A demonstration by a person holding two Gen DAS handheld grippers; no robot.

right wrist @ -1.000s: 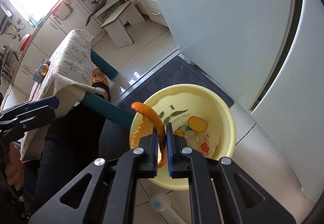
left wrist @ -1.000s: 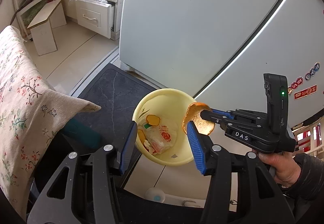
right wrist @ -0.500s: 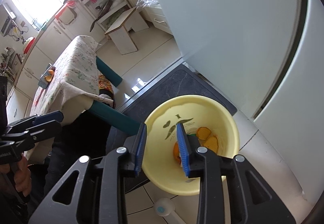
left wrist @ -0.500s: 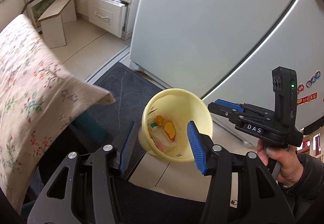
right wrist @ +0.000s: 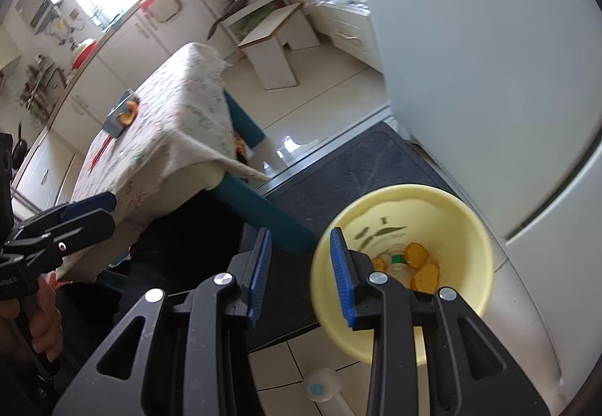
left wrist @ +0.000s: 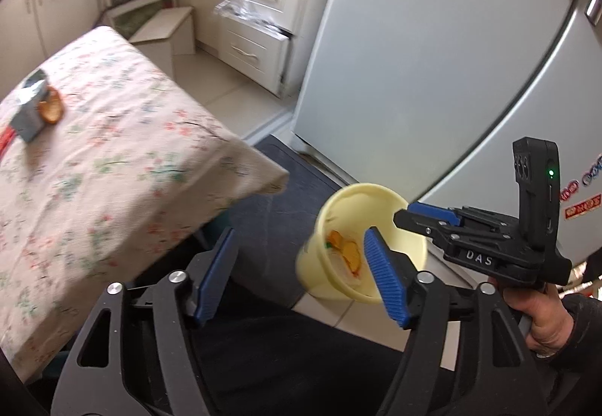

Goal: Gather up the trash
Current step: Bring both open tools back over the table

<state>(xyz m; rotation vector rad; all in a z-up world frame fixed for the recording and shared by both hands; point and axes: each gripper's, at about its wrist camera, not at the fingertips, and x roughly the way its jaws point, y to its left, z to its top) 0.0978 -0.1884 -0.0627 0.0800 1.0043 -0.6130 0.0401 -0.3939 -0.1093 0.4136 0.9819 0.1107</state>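
Orange peels [right wrist: 424,265] lie in a yellow bucket [right wrist: 474,227] on the floor beside the refrigerator [right wrist: 489,58], while the left hand-held gripper [left wrist: 301,273] has just opened wide and the right hand-held gripper [right wrist: 301,276], partly open, holds nothing.

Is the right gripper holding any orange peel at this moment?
No: the right gripper stands open with nothing between its pads, and the orange peels lie inside the yellow bin.
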